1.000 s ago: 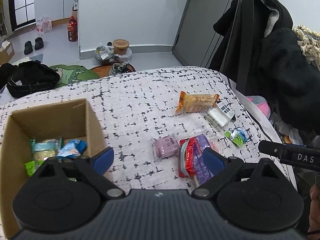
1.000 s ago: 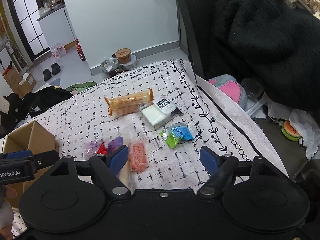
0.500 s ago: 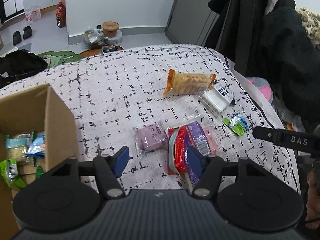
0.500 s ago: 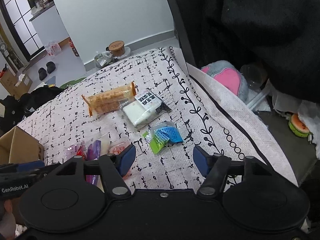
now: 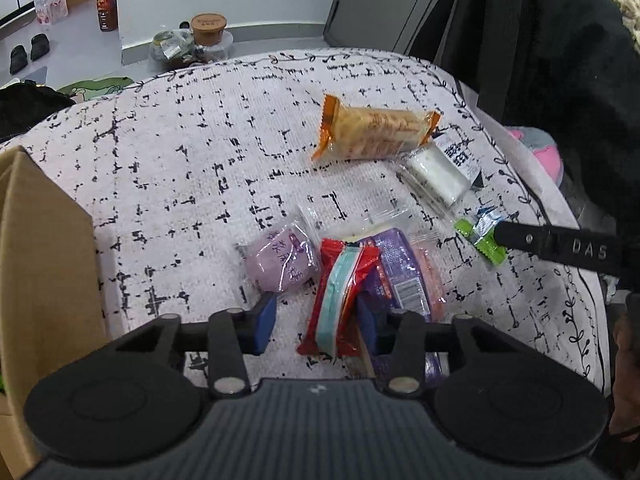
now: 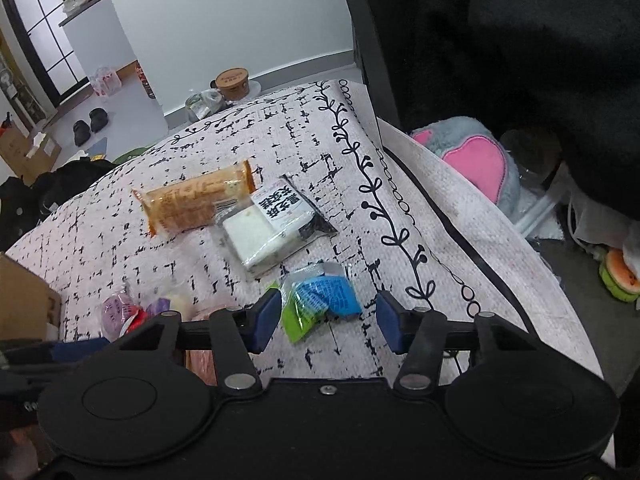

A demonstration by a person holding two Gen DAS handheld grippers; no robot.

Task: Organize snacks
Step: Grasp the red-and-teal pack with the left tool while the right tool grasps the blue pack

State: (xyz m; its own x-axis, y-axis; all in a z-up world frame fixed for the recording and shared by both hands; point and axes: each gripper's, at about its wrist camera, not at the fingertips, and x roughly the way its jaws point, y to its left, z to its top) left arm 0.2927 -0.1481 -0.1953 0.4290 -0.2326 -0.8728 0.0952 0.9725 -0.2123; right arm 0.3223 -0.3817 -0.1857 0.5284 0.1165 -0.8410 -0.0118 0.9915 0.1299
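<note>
Snack packets lie on a white black-flecked tablecloth [image 5: 180, 168]. My left gripper [image 5: 315, 324] hangs low over a red packet with a teal stripe [image 5: 340, 292]. Its jaws are closing with the packet between them, and the left pad still stands clear of it. Beside it lie a round purple cake packet [image 5: 280, 264] and a purple wrapper [image 5: 400, 276]. My right gripper [image 6: 326, 322] is closing around a blue and green packet [image 6: 320, 300] without pressing on it. Farther back lie an orange biscuit pack [image 6: 196, 204] and a white cake with a black label [image 6: 272, 228].
A cardboard box [image 5: 44, 260] stands at the left edge of the table. Black coats [image 5: 560, 60] hang close on the right, above a grey plush with a pink heart [image 6: 472, 160]. On the floor beyond the table sit a paper cup [image 6: 232, 80] and slippers [image 6: 90, 124].
Both grippers came down and forward toward the packets, and their jaws narrowed. In the left wrist view the box slid off to the left and its contents went out of sight.
</note>
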